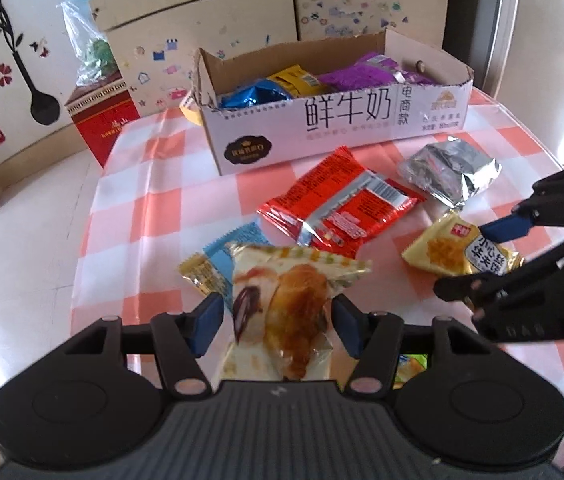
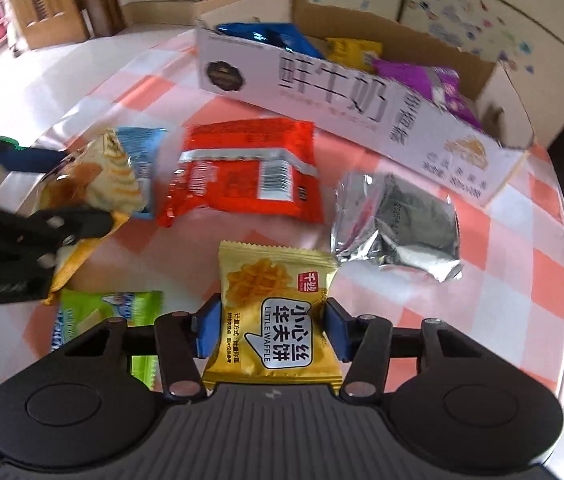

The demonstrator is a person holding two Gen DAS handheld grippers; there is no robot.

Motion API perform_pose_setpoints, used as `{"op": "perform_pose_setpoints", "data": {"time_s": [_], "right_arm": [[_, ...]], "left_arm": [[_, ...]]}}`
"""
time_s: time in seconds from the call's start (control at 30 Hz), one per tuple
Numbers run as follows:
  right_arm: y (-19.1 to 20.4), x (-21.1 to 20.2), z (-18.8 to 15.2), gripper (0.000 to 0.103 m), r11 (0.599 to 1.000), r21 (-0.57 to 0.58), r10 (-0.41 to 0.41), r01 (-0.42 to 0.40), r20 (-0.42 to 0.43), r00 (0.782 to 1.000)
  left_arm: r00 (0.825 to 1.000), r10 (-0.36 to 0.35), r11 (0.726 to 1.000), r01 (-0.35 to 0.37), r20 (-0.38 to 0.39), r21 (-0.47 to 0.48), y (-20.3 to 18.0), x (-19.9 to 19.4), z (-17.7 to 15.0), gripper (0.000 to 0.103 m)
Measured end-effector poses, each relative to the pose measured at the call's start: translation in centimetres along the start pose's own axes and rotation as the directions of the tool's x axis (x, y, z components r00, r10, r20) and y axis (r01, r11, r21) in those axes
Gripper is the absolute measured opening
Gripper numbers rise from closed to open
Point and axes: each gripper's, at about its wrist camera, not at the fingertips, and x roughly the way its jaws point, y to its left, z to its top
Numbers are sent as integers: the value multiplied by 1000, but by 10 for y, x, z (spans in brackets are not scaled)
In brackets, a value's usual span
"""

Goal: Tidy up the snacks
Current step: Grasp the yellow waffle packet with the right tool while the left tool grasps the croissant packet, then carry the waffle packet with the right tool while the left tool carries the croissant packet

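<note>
My left gripper (image 1: 278,324) is shut on a cream bread packet (image 1: 293,292), its blue pads pressing both sides. The right wrist view shows that gripper (image 2: 82,188) at far left with the same packet (image 2: 98,176). My right gripper (image 2: 272,330) is shut on a yellow waffle packet (image 2: 274,280); in the left wrist view it (image 1: 465,260) holds the packet (image 1: 441,248) just above the cloth. Behind stands a white cardboard box (image 1: 321,128) holding blue, yellow and purple packets.
A red packet (image 1: 337,208), a silver foil packet (image 1: 449,168), a light blue packet (image 1: 238,240) and a green packet (image 2: 102,312) lie on the checked tablecloth (image 1: 154,184). A red carton (image 1: 102,120) and a stickered cabinet (image 1: 242,20) stand beyond the table's far edge.
</note>
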Motion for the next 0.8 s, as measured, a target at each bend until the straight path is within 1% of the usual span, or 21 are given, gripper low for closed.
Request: {"op": "perform_pose_setpoints", "data": {"time_s": [0.13,0.23,0.37,0.43,0.6,0.7,0.73,0.8], "right_arm": [[10,-9,3,60,999,-53,-4,5,29,1000],[12,-11,4,60,998,-64,-2,4,37,999],[9,-8,2,60,998,-61,-6,8,26,1000],[9,-8,0,60,998,-64,-3,4,13,1000],[11,-4,-3,60,997,-75,-2,1,-8,1000],[11,-4,-3,60,997,-74,-1,1,-9,1000],[11,-4,-3,60,997,-74,-2,1,-6,1000],[11,-6,-1,60,997,-75,0,0,3,1000]], "left_arm": [[1000,3,1000,-3,-7,2,0,3,0,54],[1000,-3,1000,3,-20,7,0,5,-1,54],[999,-27,1000,27,-37,-1,3,10,-4,54],[998,-26,1000,26,-49,5,2,14,-6,58],[998,-23,999,25,-65,26,-1,22,-10,58],[997,-23,999,25,-67,29,-2,23,-12,52],[998,-28,999,30,-65,29,-2,22,-11,49],[998,-42,999,43,-53,20,-2,18,-10,46]]}}
